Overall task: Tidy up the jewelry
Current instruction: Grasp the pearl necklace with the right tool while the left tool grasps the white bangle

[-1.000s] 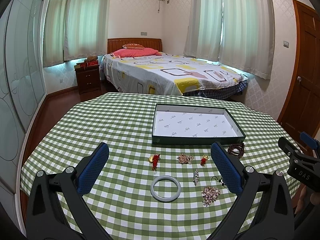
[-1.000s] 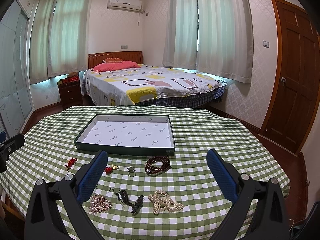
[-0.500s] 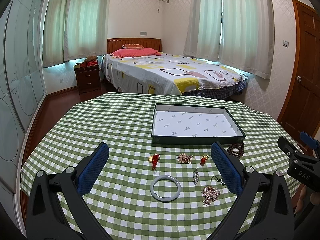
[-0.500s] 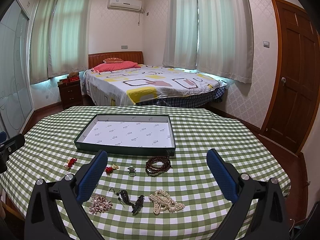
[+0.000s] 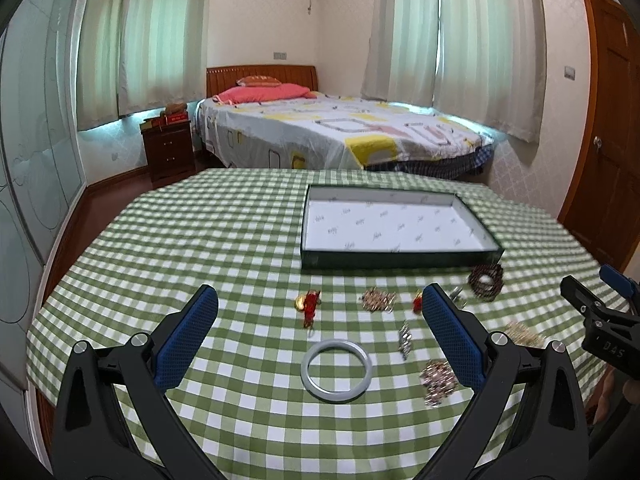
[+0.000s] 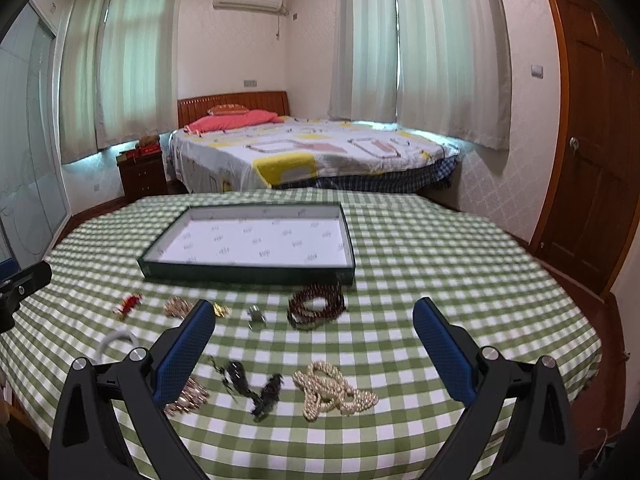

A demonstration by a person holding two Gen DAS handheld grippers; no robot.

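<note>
Jewelry is all loose on the green-checked bench [image 5: 224,240], none of it in the tray [image 5: 394,258] as far as I can see; the tray's white printed liner shows bare and it sits toward the far side of the bench. On my left wrist feed, left tool [image 5: 320,332] hangs above the near edge with its blue pads spread wide, nothing between them. Framed in that gap: pale bangle [image 5: 336,370] flat on the cloth, red charm [image 5: 309,305] beyond it, gold cluster [image 5: 377,300] to its right, small silver pin [image 5: 405,338] beside the bangle. A rhinestone brooch [image 5: 438,380] lies just by the right pad, partly hidden. Dark bead bracelet [image 5: 485,277] sits right in front of the tray's near right corner. On the right wrist feed, right tool [image 6: 316,340] is equally wide open and empty, held over the near side of the bench. Pearl strand [image 6: 332,393] is piled between its pads, black tasselled piece [image 6: 252,384] just left of it, small ring [image 6: 256,317] further out, and the bead bracelet [image 6: 316,306] is close against the tray's [image 6: 246,272] front wall. Both feeds are motion-blurred, so I can't tell finer detail on the small pieces. Bed [image 6: 304,156] and wooden door [image 6: 596,152] are behind the bench.
</note>
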